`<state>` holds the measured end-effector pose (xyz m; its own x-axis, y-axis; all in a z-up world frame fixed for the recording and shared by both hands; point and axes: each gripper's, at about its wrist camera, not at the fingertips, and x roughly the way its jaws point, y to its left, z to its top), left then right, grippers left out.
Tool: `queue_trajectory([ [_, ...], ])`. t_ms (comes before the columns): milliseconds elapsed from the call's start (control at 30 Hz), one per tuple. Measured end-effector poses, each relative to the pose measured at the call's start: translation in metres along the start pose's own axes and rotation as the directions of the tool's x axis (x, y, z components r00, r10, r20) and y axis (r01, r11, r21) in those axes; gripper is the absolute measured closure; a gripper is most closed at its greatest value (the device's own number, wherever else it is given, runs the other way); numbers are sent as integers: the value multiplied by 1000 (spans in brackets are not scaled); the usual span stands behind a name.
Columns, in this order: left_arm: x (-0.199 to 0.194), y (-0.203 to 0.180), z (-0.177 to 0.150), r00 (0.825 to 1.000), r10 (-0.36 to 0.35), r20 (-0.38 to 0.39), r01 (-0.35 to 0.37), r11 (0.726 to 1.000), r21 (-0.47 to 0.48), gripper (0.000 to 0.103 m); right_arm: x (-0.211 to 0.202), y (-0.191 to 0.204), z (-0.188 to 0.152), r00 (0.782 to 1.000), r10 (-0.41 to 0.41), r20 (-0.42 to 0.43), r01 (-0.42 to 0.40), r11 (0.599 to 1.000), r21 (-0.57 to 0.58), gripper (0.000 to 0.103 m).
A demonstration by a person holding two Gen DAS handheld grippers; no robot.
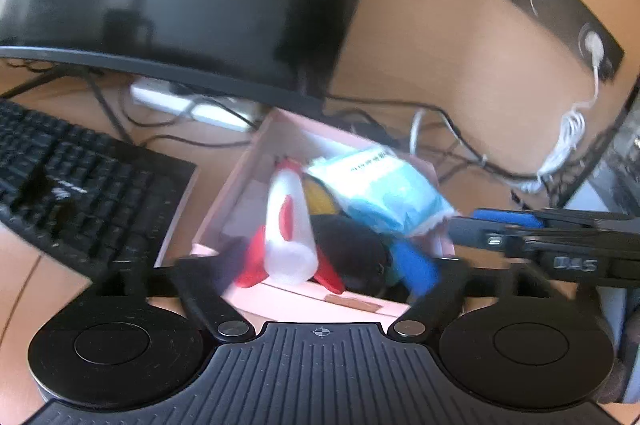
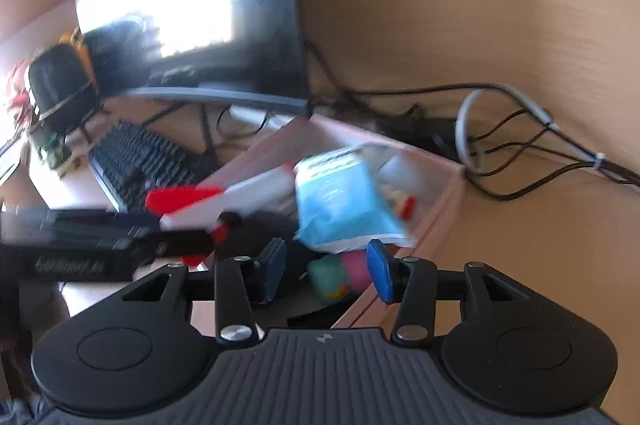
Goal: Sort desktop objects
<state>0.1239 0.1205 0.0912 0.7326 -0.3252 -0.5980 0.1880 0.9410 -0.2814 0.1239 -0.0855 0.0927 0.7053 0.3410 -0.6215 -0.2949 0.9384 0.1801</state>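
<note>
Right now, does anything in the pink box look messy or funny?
Yes. The pink box is overstuffed: a blue-and-white packet lies tilted on top of the pile, poking over the rim, and a white-and-red toy rocket leans across the other things.

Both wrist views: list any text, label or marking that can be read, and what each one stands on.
"D45", roughly, on the right gripper: blurred, uncertain.
Print on the blue tissue packet: too blurred to read.
Lettering on the left gripper: unreadable.
Mark on the keyboard: unreadable.
Crosshair sign on the gripper body: no words.
</note>
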Motion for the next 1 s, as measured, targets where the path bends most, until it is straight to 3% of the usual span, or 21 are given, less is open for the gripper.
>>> queue_trajectory([
  [33, -6, 0, -2, 1000, 17, 25, -17, 1000, -5, 5, -8, 1, 0, 1000, -4, 18, 4, 1000, -9, 57],
  [100, -15, 4, -4, 999, 34, 37, -34, 999, -2, 5, -21, 4, -4, 999, -25, 41, 27, 999, -39, 43],
  [200, -28, 13, -10, 996, 76, 41, -75, 997, -12, 4, -26, 19, -18, 996, -82, 32, 85, 990, -111, 33],
  [367, -49, 25, -24, 992, 118, 39, -115, 991, -73, 2, 6, 47, -55, 988, -149, -44, 132, 956, -261, 27],
  [467, -56, 25, -34, 991, 129, 18, -128, 990, -55, 2, 22, 55, -66, 976, -216, -29, 197, 933, -303, 27],
  [667, -49, 28, -42, 992, 129, -17, -129, 991, -33, 2, 15, 32, -65, 963, -269, -18, 258, 937, -236, 26],
  [833, -22, 13, -43, 995, 78, -64, -76, 996, 36, 2, -5, -34, -59, 933, -355, -58, 352, 934, -53, 27],
  [933, -4, -2, -46, 994, 48, -101, -37, 994, 103, 2, -31, -72, -54, 978, -199, -62, 206, 967, 148, 27],
  [1000, 6, -11, -47, 993, 41, -109, -25, 989, 147, 2, -43, -82, -49, 993, -117, -27, 120, 964, 236, 27],
])
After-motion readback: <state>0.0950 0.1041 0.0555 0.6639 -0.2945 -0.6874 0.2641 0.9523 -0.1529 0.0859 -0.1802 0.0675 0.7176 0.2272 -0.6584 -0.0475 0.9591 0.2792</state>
